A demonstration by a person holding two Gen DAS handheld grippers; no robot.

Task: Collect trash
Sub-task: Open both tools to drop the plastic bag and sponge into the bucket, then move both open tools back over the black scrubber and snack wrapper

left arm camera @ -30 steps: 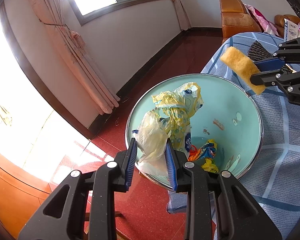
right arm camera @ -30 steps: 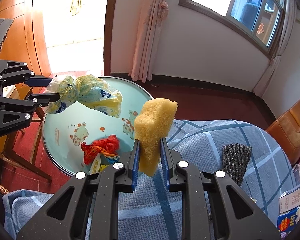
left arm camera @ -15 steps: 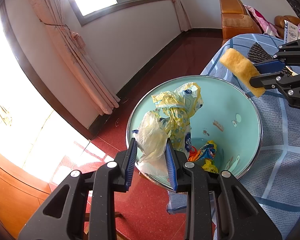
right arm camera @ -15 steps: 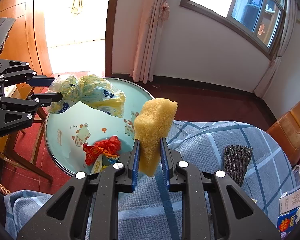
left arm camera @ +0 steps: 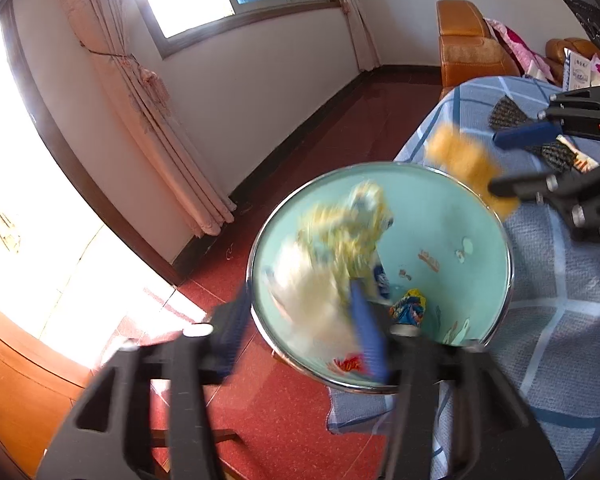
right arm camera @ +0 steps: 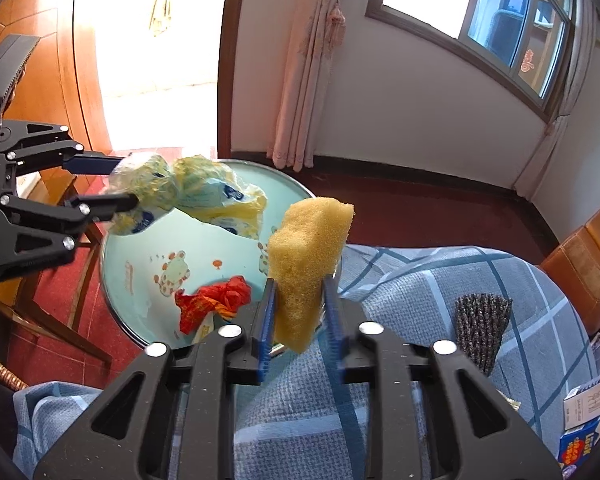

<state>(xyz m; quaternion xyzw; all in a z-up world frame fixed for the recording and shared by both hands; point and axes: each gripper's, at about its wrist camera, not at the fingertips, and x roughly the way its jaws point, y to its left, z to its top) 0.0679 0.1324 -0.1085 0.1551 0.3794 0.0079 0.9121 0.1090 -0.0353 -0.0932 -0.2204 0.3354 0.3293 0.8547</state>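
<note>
A teal trash bin (left arm camera: 452,216) (right arm camera: 140,256) with a metal rim stands beside the blue plaid-covered table. My left gripper (left arm camera: 300,332) (right arm camera: 116,186) is over the bin, its jaws spread wide, with a crumpled yellow-white plastic bag (left arm camera: 332,248) (right arm camera: 196,196) blurred between them. My right gripper (right arm camera: 298,320) (left arm camera: 500,164) has parted its jaws around a yellow sponge (right arm camera: 308,256) (left arm camera: 468,168) at the bin's rim. Red and coloured wrappers (right arm camera: 212,304) (left arm camera: 410,308) lie inside the bin.
A dark scouring pad (right arm camera: 480,328) lies on the blue plaid cloth (right arm camera: 420,280). Cartons (right arm camera: 584,412) sit at the right edge. An orange sofa (left arm camera: 468,48), pink curtains (left arm camera: 140,92) and red floor (left arm camera: 300,140) surround the bin. A wooden chair (right arm camera: 60,300) stands beside it.
Both grippers have opened their jaws. The plastic bag is blurred and loosening from the left gripper over the bin. The sponge sits looser between the right jaws.
</note>
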